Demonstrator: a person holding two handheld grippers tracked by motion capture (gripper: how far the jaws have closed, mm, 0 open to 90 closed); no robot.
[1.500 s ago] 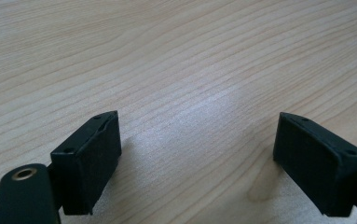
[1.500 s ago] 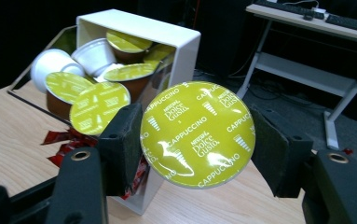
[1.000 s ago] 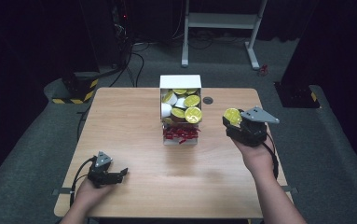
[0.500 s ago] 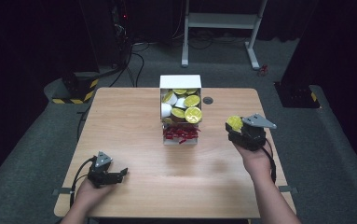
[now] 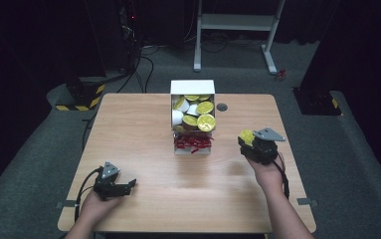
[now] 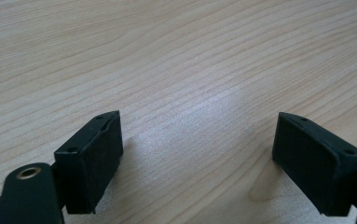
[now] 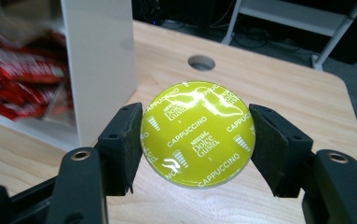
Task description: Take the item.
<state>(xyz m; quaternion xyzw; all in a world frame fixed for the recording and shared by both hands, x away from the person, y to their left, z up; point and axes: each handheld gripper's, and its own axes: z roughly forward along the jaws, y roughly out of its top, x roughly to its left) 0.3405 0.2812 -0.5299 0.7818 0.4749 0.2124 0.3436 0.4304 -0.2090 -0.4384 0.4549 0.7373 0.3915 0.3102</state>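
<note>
My right gripper is shut on a yellow-green cappuccino capsule, its foil lid facing up, held over the right part of the wooden table. A white box at the table's middle back holds several such capsules in its upper part and red sachets in its lower front part. My left gripper rests low at the front left, open, with bare wood between its pads.
A round cable hole lies in the tabletop right of the box. The box's white side wall stands close on the left of the right gripper. A white metal frame stands on the floor behind the table.
The right hand has come down and slightly toward the front with the capsule in its grip. The left hand has stayed put.
</note>
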